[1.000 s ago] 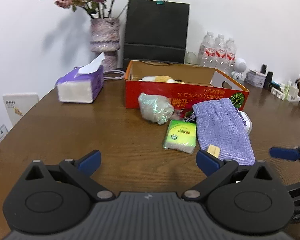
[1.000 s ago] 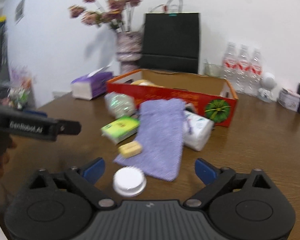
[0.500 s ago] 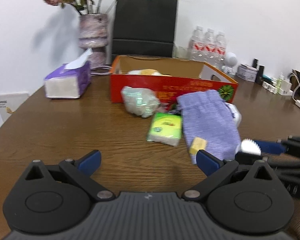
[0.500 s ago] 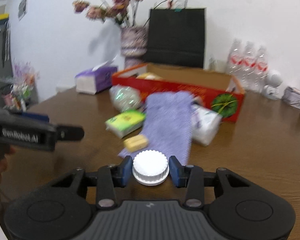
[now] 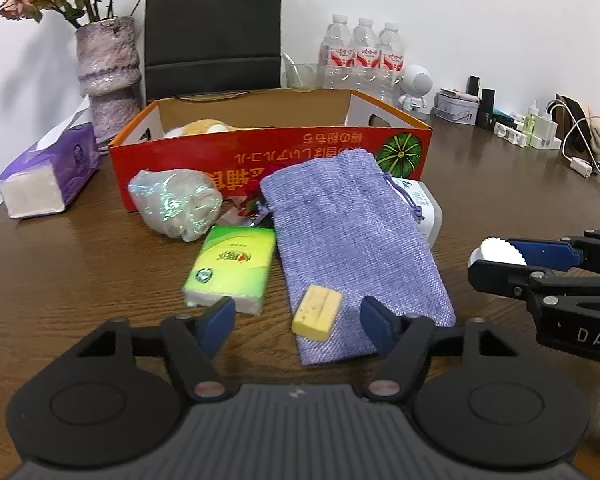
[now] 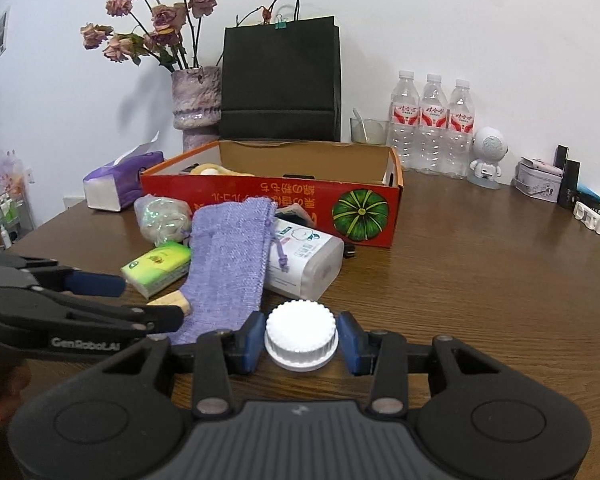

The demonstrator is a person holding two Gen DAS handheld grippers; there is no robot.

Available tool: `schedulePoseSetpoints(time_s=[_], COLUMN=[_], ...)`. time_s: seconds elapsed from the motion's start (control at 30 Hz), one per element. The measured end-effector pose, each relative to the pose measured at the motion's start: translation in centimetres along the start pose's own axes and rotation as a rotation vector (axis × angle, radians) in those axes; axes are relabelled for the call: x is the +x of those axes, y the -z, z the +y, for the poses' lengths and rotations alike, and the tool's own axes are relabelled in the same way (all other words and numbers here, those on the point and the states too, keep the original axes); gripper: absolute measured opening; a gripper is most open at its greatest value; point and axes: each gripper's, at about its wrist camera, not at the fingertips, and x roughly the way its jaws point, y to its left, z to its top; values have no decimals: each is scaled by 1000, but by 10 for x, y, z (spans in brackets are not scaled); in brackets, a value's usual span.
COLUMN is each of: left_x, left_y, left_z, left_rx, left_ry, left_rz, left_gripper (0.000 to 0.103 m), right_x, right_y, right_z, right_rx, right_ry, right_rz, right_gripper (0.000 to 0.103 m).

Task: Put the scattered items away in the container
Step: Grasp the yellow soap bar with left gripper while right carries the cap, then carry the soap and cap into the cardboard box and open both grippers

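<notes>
A second ago both tongs stood wide and the white cap (image 6: 300,334) sat loose on the surface (image 6: 480,280); now the right tongs (image 6: 300,342) clamp the cap between their blue pads, and the left tongs (image 5: 296,316) are closing, about half as wide as before, with the yellow block (image 5: 317,311) between the pads but not touching them. Both tongs point forward and somewhat down toward the clutter. The block lies on the near end of the purple pouch (image 5: 352,248), which stretches from the tongs toward the red box (image 5: 272,156). Left of the pouch lies a green tissue pack (image 5: 232,270), its near corner just by the left pad, and beyond it a shiny crumpled bag (image 5: 176,202) rests against the box front. A white packet (image 6: 306,260) sticks out from under the pouch's far right side. The box (open-topped, with something yellowish inside at its left end) stands behind all of these. Farther back stand a purple tissue box (image 5: 48,172), a vase (image 5: 108,76) of dried flowers, a black bag (image 5: 214,28) and three water bottles (image 5: 362,58).
</notes>
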Motion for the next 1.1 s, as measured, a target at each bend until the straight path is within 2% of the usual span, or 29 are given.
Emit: schedulePoseSetpoints(time_s=[0.03, 0.07, 0.13, 0.4, 0.57, 0.77, 0.93, 1.1], left_x=[2, 4, 4, -16, -31, -37, -20, 12], left_y=[0, 0, 0, 2, -15, -60, -103, -129], left_z=[0, -1, -2, 0, 5, 23, 38, 59], left_rx=[6, 12, 24, 38, 24, -41, -104, -177], left_ry=[-2, -4, 5, 30, 49, 93, 73, 44], left_rz=[4, 11, 11, -51, -112, -187, -243, -241], left_gripper=[54, 39, 23, 23, 23, 23, 23, 23], right_x=[1, 2, 4, 3, -2, 2, 23, 51], right_y=[0, 0, -1, -4, -15, -58, -107, -147], right_z=[0, 0, 0, -3, -5, -2, 7, 13], right_rx=[-2, -4, -4, 6, 2, 2, -8, -14], right_ry=[-3, -6, -15, -14, -9, -17, -18, 36], right_rz=[0, 0, 0, -14, -42, -107, -151, -202], right_gripper=[39, 39, 39, 39, 39, 39, 39, 39])
